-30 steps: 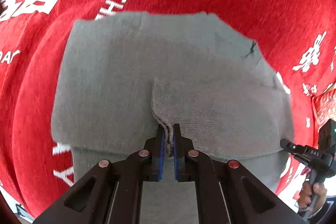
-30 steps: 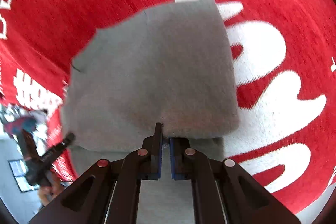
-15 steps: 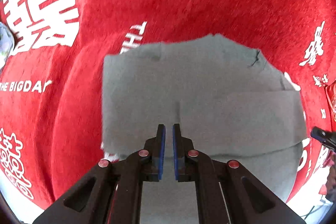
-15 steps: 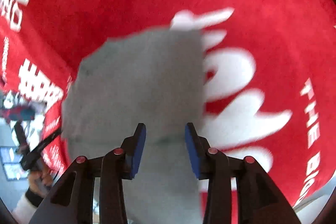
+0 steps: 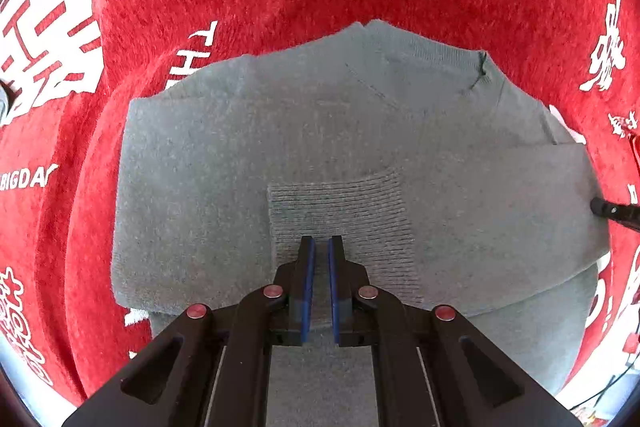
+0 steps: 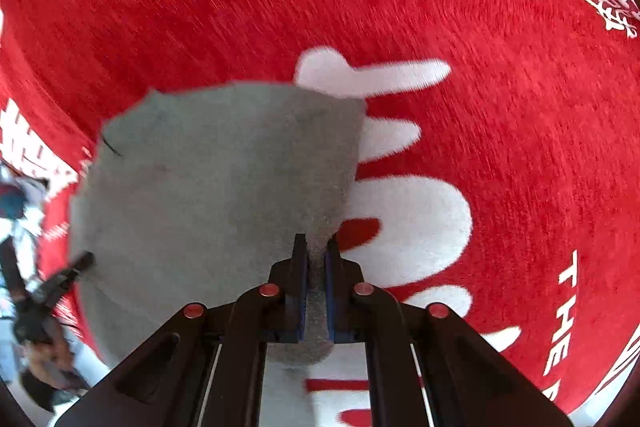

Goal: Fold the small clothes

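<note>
Bright, fisheye-warped, right view perhaps motion-blurred

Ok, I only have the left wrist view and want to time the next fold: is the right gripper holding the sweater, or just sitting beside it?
Observer: Holding it. The right gripper is shut on the grey sweater, with fabric showing between its pads.
Operator: Which part has it got?
Observer: The sweater's right-hand edge, near the corner closest to that camera, where it borders the red cloth.
Operator: Is that edge lifted off the cloth?
Observer: I cannot tell, because the right wrist view is blurred. A large white character on the cloth lies uncovered right beside that edge.
</note>
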Tool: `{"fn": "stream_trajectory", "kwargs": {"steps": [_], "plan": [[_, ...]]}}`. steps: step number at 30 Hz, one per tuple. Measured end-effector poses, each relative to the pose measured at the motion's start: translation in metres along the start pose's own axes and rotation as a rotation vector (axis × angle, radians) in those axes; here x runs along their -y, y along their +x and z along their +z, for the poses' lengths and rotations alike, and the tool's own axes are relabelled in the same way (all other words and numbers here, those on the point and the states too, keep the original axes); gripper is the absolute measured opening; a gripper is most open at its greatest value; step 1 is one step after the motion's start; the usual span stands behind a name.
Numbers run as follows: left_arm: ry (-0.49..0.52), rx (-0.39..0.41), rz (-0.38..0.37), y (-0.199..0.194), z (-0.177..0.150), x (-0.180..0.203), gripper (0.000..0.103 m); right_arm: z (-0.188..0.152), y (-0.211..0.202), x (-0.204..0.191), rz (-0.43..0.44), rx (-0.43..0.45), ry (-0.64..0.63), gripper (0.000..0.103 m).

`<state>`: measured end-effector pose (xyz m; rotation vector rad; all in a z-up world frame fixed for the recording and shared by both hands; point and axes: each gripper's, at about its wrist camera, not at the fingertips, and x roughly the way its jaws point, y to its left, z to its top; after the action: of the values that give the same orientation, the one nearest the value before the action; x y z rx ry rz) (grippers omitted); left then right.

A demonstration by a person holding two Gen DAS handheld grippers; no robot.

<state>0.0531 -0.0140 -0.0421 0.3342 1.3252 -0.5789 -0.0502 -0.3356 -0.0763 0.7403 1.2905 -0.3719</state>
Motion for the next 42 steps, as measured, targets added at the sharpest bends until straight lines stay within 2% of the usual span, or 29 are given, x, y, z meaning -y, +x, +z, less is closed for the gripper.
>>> {"fn": "stream_trajectory", "kwargs": {"steps": [3, 6, 10, 14, 17, 20, 22, 23, 30, 34, 38, 42], "plan": [[0.009, -0.006, 0.006, -0.001, 0.001, -0.001, 0.008, -0.007, -0.004, 0.003, -0.007, 0.036, 0.019, 0.009], [-0.001, -0.013, 0.015, -0.003, -0.001, -0.009, 0.008, -0.016, -0.014, 0.006, -0.069, 0.027, 0.043, 0.019], [-0.033, -0.035, 0.039, -0.008, -0.004, -0.018, 0.008, -0.027, -0.034, -0.004, -0.121, 0.04, 0.035, 0.019], [-0.034, -0.041, 0.037, -0.014, -0.007, -0.019, 0.008, -0.036, -0.047, -0.035, -0.058, 0.059, 0.002, 0.021], [-0.015, -0.052, 0.059, -0.013, -0.009, -0.014, 0.008, -0.04, -0.04, -0.061, -0.024, 0.041, -0.049, 0.022], [-0.017, -0.071, 0.064, -0.009, -0.012, -0.013, 0.008, -0.042, -0.017, -0.074, -0.055, -0.011, -0.071, 0.022], [-0.019, -0.073, 0.064, -0.009, -0.011, -0.013, 0.008, -0.046, 0.002, -0.07, -0.08, -0.062, -0.055, 0.022], [-0.02, -0.077, 0.065, -0.009, -0.011, -0.014, 0.008, -0.045, 0.002, -0.066, -0.059, -0.054, -0.041, 0.022], [-0.009, -0.086, 0.062, -0.013, -0.011, -0.012, 0.008, -0.05, -0.021, -0.064, -0.071, -0.055, -0.024, 0.023], [-0.017, -0.086, 0.055, -0.019, -0.013, -0.01, 0.008, -0.056, -0.036, -0.064, -0.061, -0.047, -0.005, 0.036], [-0.002, -0.076, 0.06, -0.026, -0.018, -0.005, 0.008, -0.062, -0.043, -0.069, -0.044, -0.05, -0.007, 0.037], [-0.017, -0.093, 0.084, -0.029, -0.022, -0.005, 0.008, -0.068, -0.044, -0.081, -0.023, -0.048, -0.014, 0.042]]}}
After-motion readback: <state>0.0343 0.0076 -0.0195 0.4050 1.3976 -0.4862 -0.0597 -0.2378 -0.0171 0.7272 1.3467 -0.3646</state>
